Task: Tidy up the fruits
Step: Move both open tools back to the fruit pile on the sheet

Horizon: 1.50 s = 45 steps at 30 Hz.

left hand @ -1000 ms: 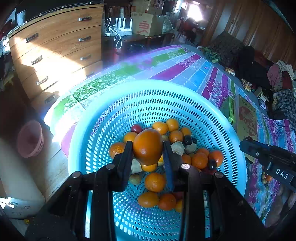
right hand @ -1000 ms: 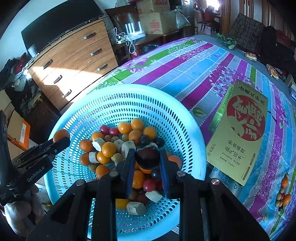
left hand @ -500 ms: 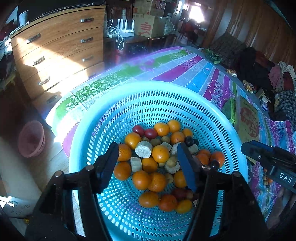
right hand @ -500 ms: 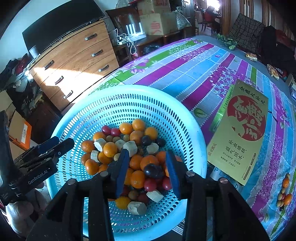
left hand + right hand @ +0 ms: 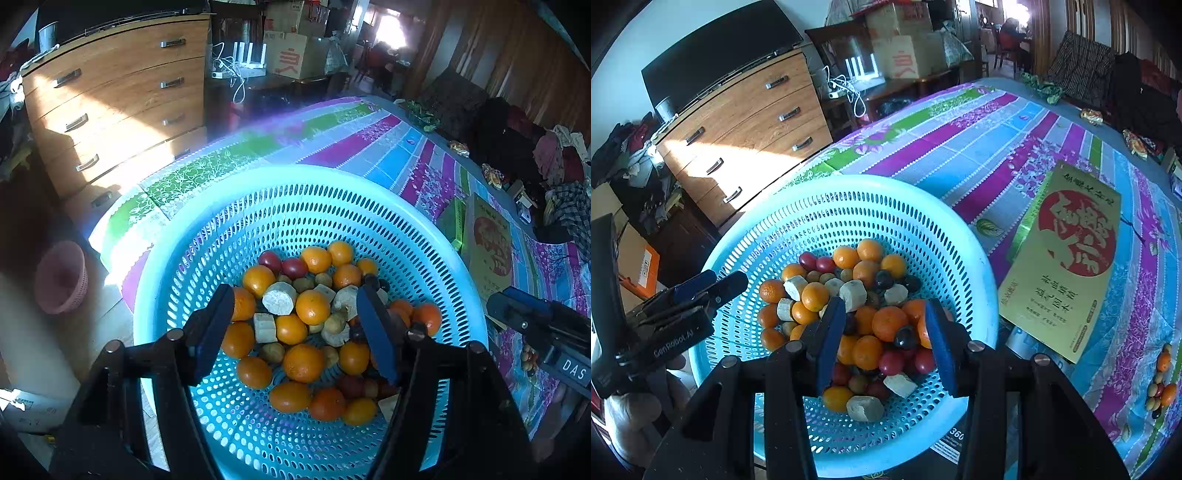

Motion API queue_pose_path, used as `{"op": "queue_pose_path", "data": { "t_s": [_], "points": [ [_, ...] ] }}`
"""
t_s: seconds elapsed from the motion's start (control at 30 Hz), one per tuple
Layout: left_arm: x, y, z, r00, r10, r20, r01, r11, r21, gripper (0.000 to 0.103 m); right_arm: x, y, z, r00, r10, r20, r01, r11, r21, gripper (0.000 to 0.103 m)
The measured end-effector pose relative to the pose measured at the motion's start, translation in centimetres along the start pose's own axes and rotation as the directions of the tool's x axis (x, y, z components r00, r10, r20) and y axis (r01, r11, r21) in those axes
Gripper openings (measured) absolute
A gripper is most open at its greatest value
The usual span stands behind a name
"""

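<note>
A light blue perforated basket (image 5: 295, 173) (image 5: 849, 181) holds a pile of oranges (image 5: 312, 306) (image 5: 888, 323), red cherry tomatoes (image 5: 293, 266), dark round fruits (image 5: 905, 338) and pale cut chunks (image 5: 279, 298). My left gripper (image 5: 293, 295) hovers over the pile, jaws opening, with nothing gripped between them. Above the near right part of the pile my right gripper (image 5: 882, 306) is also opening and holds nothing. Each gripper shows at the edge of the other's view: the left gripper (image 5: 713, 286) and the right gripper (image 5: 517, 310).
The basket stands at the corner of a table with a striped floral cloth (image 5: 979, 147). A flat yellow box (image 5: 1067, 266) lies to its right, and a small heap of fruit (image 5: 1160, 387) beyond that. A wooden dresser (image 5: 110, 103) and a pink basket (image 5: 61, 277) are off the table.
Both grippers have opened. The orange held by the left one and the dark fruit held by the right one now lie in the basket's pile.
</note>
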State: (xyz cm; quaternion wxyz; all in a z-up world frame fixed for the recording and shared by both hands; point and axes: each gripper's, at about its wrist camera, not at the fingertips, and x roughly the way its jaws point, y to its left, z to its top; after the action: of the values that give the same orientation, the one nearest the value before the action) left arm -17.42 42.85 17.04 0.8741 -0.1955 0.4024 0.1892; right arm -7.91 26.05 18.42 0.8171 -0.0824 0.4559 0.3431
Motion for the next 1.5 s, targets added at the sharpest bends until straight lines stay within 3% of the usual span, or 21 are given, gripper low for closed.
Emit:
{"op": "queue_pose_path", "data": {
  "t_s": [0.53,0.97,1.13,1.33,1.5],
  "points": [
    [-2.3,-3.7,-0.5,0.998,-0.037,0.041,0.034,0.998,0.053,0.071,-4.7,-1.9,-2.2,0.994,-0.074,0.077,0.074,0.997,0.008,0.048],
    [-3.5,-11.0,-2.6,0.99,-0.138,0.031,0.13,0.973,0.191,0.071,-10.6,-8.1,-6.4,0.97,-0.189,0.156,0.167,0.976,0.142,0.048],
    [-4.0,-14.8,-4.1,0.983,-0.181,0.021,0.169,0.948,0.27,0.071,-13.5,-11.6,-9.8,0.945,-0.269,0.187,0.229,0.95,0.211,0.048],
    [-4.2,-19.7,-5.6,0.975,-0.224,-0.009,0.213,0.915,0.342,0.071,-16.0,-16.3,-13.7,0.921,-0.355,0.16,0.303,0.911,0.278,0.048],
    [-4.9,-24.9,-7.1,0.964,-0.264,-0.018,0.246,0.868,0.431,0.071,-18.2,-19.7,-16.4,0.892,-0.423,0.16,0.357,0.876,0.325,0.048]
  ]
}}
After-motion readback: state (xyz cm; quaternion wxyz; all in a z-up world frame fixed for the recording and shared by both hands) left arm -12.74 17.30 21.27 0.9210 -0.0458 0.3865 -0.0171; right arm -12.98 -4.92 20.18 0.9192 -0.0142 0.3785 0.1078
